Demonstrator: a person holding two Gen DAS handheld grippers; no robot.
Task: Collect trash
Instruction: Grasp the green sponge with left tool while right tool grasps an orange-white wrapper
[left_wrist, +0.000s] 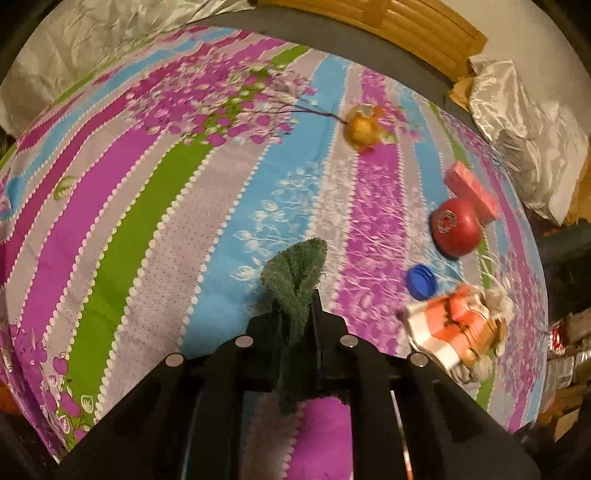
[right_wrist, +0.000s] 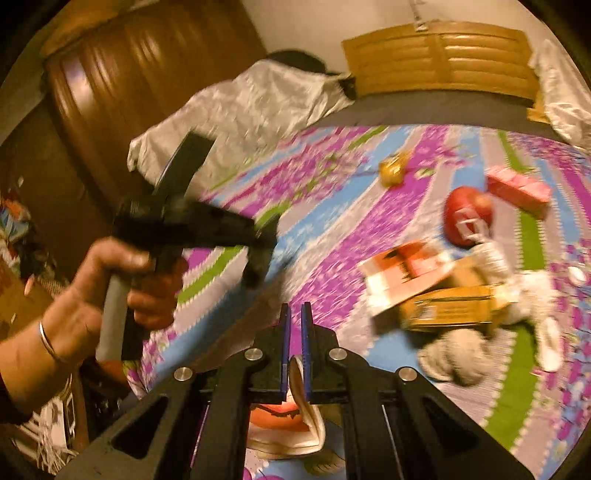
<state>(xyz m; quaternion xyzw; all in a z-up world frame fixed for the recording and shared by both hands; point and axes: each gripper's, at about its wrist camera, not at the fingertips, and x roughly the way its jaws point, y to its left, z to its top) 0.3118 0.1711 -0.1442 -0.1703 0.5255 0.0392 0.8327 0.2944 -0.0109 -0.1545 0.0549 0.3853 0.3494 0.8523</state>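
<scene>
left gripper (left_wrist: 295, 295): jaws clamped on a dark green scrap of cloth (left_wrist: 295, 273); the cloth pokes out past the tips toward the far side and hangs down between the fingers on the near side

right gripper (right_wrist: 295, 325): jaws pretty much together, blue pads nearly touching; a cream and orange wrapper (right_wrist: 301, 417) is pinched way back between them and droops underneath, so it's clamped on that

left hand (right_wrist: 110, 291): seen from the right camera, wrapped round a grey handle, thin bangle (right_wrist: 48, 339) on the wrist; blurry though

bed (left_wrist: 129, 221): everything sits on a bed with a striped sheet in purple, blue, green and grey, flower print on it

trash pile: right side of the bed; orange and white carton (left_wrist: 443, 325) flattened and near, with some whitish crumpled stuff (right_wrist: 454, 358) just beside it; the right camera also shows a yellow-brown box (right_wrist: 450, 306) touching the carton

blue cap (left_wrist: 421, 280): just past the carton on the far side, lying on its own

red tin (left_wrist: 456, 225): round, further back on the right, touching or nearly touching a pink box (left_wrist: 471, 188) behind it; can't tell which

yellow wrapper (left_wrist: 364, 127): crumpled, far side of the bed, well apart from the rest

far edge: wooden headboard (left_wrist: 424, 33) and shiny silver cloth (left_wrist: 517, 122) bunched at the right corner
</scene>
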